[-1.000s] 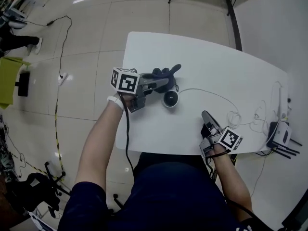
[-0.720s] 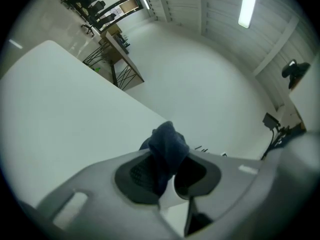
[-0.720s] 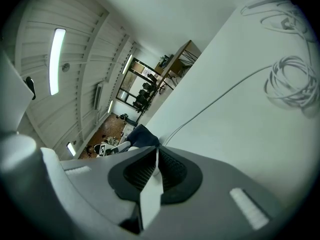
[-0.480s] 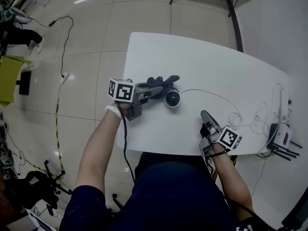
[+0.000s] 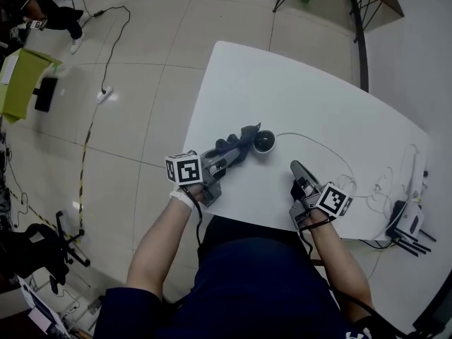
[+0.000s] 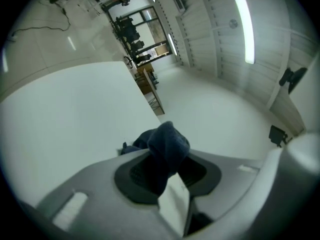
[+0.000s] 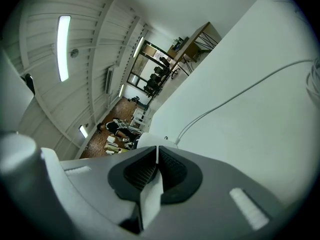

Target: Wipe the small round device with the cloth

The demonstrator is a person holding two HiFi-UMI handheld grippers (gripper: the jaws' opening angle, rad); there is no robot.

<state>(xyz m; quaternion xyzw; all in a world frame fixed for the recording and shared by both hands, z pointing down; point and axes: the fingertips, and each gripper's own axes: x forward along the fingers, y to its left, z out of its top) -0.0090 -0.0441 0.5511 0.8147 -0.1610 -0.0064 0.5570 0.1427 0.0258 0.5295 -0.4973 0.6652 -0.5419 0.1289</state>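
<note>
Room: worktop (image 5: 311, 90) bare toward far edge.
Left gripper (image 5: 226, 157): jaws clamped on cloth (image 6: 167, 143), beside small round device (image 5: 264, 141).
Right gripper (image 5: 298, 169): jaws together, empty.

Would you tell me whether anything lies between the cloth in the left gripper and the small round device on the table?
Nothing visible does. The dark blue cloth, clamped in the left gripper, lies right beside the small round black device on the white table; the thin white cable leaves the device's other side.
</note>
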